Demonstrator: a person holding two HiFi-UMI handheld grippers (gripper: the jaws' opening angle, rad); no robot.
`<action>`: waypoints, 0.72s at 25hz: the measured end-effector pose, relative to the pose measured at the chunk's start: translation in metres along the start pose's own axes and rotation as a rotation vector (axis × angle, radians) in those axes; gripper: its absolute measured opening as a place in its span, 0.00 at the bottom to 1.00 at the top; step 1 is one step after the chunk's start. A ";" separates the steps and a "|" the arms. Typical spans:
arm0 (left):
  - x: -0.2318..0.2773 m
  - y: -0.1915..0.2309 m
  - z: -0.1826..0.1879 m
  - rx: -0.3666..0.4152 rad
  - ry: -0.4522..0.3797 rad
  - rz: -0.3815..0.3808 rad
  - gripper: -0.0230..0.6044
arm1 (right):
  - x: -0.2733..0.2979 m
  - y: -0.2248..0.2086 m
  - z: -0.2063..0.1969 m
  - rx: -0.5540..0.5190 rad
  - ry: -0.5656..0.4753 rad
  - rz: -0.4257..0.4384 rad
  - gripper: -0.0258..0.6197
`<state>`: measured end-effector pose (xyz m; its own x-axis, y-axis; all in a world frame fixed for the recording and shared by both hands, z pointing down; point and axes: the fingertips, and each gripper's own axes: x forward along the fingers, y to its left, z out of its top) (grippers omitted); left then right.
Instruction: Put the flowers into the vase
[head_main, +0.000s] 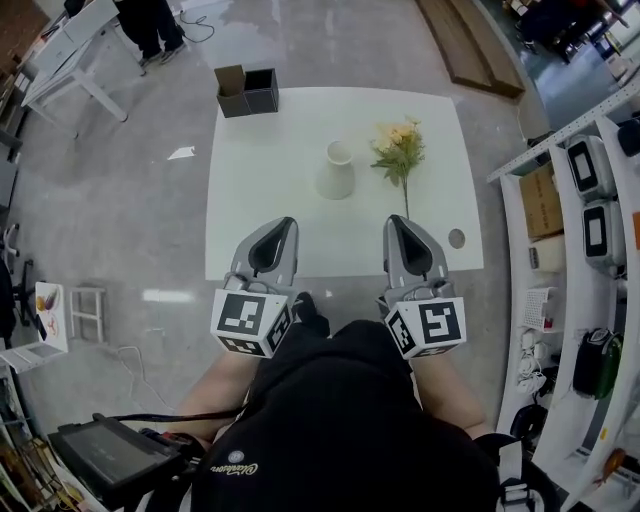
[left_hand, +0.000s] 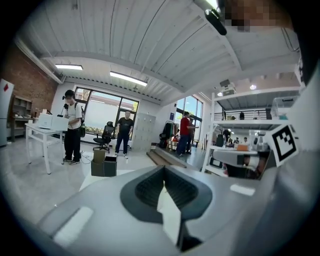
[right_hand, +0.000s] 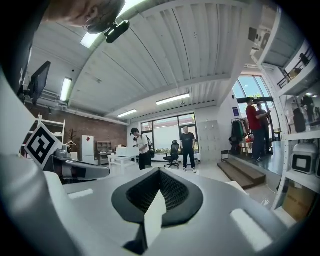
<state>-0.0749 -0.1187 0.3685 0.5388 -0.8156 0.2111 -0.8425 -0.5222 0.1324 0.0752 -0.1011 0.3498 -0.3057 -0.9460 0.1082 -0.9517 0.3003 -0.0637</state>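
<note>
- Two hand-held grippers, side by side over the near edge of a white table (head_main: 250, 180), both pointing away from the person.
- Left gripper (head_main: 282, 224): jaws pressed together, nothing between them; marker cube at the rear.
- Right gripper (head_main: 396, 222): jaws likewise closed tight and empty; in the head view, tip just beside the near end of the flower stem.
- One bunch of flowers (head_main: 399, 148): yellow blooms, green leaves, lying flat on the table right of centre, stem running toward the near edge; beside the vase, not touching it.
- One vase (head_main: 337, 170): white, upright, narrow-necked, near the table's centre, left of the flowers.
- Two open boxes (head_main: 246, 90): one brown cardboard, one black, touching each other at the table's far-left corner.
- One round hole (head_main: 456, 238) in the tabletop near the right near corner.
- Several bystanders (left_hand: 73, 125) standing far back in both gripper views.
</note>
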 end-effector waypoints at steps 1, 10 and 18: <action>0.006 0.004 0.002 -0.001 0.000 0.001 0.05 | 0.008 0.001 -0.001 0.003 0.006 0.004 0.04; 0.048 0.012 -0.007 -0.019 0.057 0.009 0.05 | 0.057 -0.018 -0.011 0.035 0.048 0.037 0.04; 0.086 -0.007 -0.026 -0.026 0.124 -0.024 0.05 | 0.093 -0.083 -0.052 0.002 0.244 -0.021 0.04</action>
<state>-0.0232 -0.1785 0.4104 0.5555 -0.7651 0.3257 -0.8301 -0.5332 0.1633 0.1243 -0.2078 0.4166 -0.2839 -0.8943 0.3458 -0.9579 0.2805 -0.0608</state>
